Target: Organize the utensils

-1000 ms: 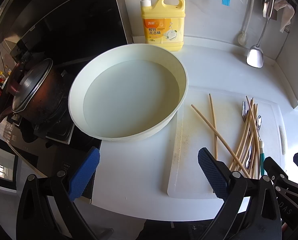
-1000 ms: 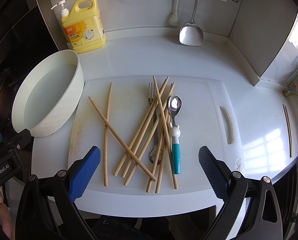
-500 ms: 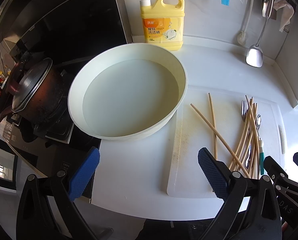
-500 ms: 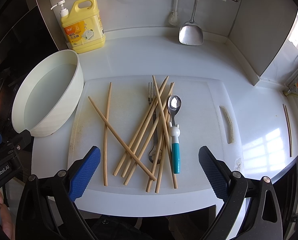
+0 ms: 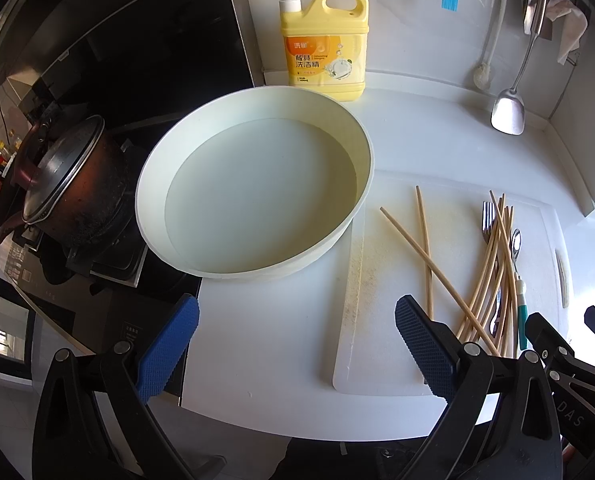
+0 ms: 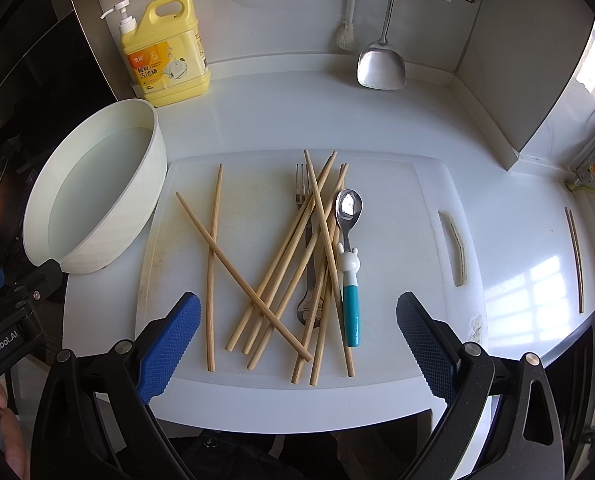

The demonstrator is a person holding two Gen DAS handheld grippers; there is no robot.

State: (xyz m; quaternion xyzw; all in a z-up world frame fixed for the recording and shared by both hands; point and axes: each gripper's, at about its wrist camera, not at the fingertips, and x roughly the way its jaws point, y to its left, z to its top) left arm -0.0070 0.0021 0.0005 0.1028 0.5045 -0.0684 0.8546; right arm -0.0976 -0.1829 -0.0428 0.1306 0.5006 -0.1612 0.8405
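White basin [image 5: 361, 184] holds only water; both hand-held grippers [image 5: 295, 344] [image 6: 297, 332] gape, holding nothing.

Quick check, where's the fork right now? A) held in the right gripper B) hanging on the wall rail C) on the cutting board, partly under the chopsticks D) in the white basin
C: the fork lies on the cutting board with chopsticks crossing over its handle; the white basin holds no utensils and the right gripper is open and holds nothing.
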